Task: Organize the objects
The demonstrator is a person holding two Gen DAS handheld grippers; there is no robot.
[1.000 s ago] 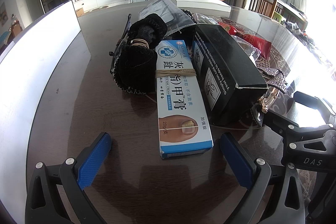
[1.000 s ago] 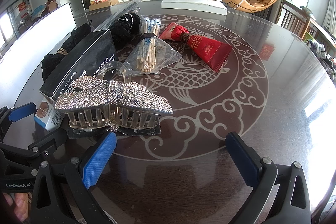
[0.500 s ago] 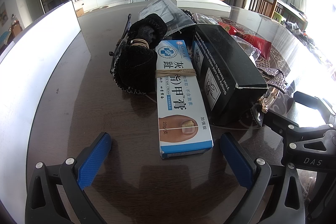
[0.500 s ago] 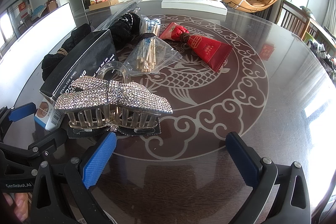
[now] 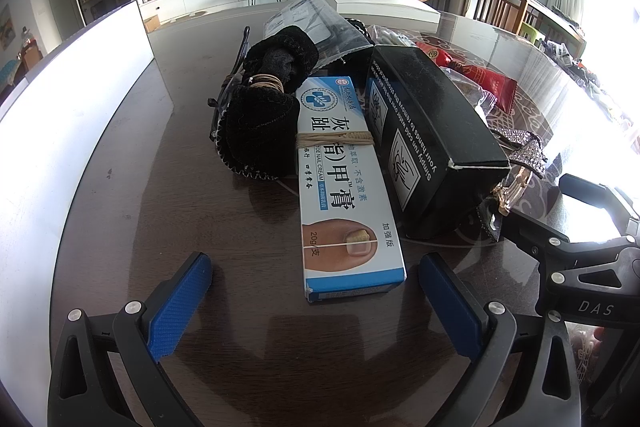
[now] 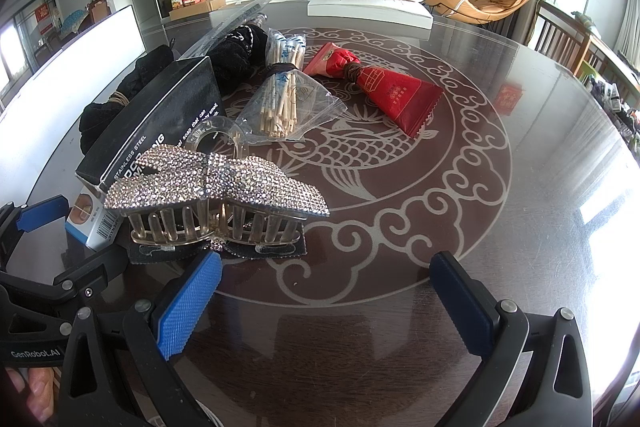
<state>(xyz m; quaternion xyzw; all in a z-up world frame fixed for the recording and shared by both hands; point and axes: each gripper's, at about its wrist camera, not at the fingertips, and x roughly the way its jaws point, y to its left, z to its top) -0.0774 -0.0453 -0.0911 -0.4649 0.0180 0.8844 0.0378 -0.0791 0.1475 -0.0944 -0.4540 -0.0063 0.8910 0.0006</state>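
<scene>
My left gripper point(image 5: 316, 303) stands open just short of a blue-and-white nail cream box point(image 5: 340, 179) bound with rubber bands. A black fabric bundle point(image 5: 264, 115) lies left of that box and a black carton point(image 5: 428, 123) right of it. My right gripper point(image 6: 324, 299) is open and empty, low over the dark table point(image 6: 500, 227). A rhinestone hair claw point(image 6: 216, 195) sits just ahead of its left finger, beside the black carton point(image 6: 156, 123). Further back lie a bag of wooden sticks point(image 6: 284, 99) and a red packet point(image 6: 384, 87).
A white panel point(image 5: 68, 99) stands along the table's left side. A white box point(image 6: 368, 3) rests at the far edge. Clear plastic bags point(image 5: 316, 23) lie behind the black bundle. The left gripper's body point(image 6: 44, 291) shows at the lower left of the right wrist view.
</scene>
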